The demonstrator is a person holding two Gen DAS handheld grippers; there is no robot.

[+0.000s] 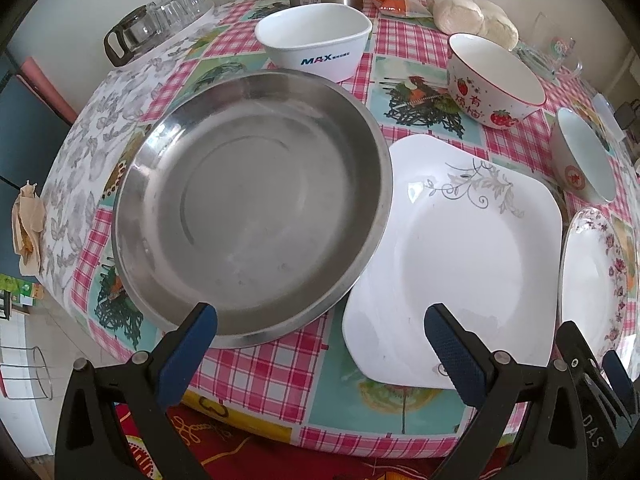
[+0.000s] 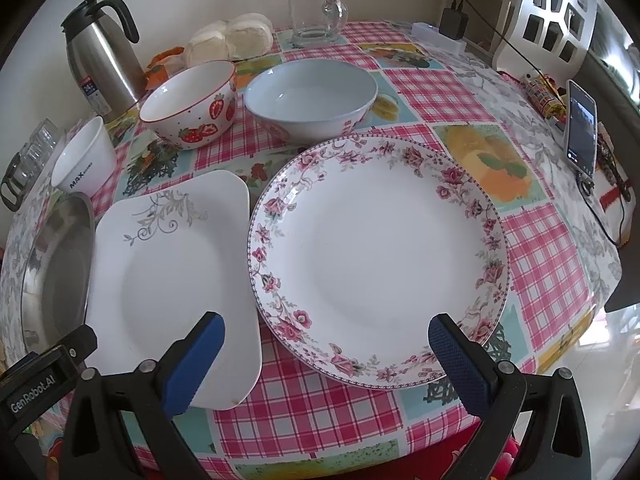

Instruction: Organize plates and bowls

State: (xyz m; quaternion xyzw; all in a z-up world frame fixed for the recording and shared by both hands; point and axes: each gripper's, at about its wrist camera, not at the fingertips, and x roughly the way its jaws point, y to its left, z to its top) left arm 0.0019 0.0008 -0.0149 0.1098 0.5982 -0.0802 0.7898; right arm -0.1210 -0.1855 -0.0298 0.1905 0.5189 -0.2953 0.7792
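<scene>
A steel dish (image 1: 252,208) lies at the left, its rim overlapping a square white plate (image 1: 460,256). A round floral plate (image 2: 376,256) lies right of the square plate (image 2: 168,272). Behind stand a white MAX bowl (image 1: 316,40), a strawberry bowl (image 1: 492,80) and a pale blue bowl (image 2: 312,96). My left gripper (image 1: 320,320) is open and empty, above the table's near edge in front of the steel dish. My right gripper (image 2: 326,328) is open and empty in front of the floral plate.
A steel thermos jug (image 2: 100,56), bread rolls (image 2: 232,40), a glass mug (image 2: 316,16), upturned glasses (image 1: 160,20) and a phone (image 2: 580,128) with a cable stand around the table's back and right edges.
</scene>
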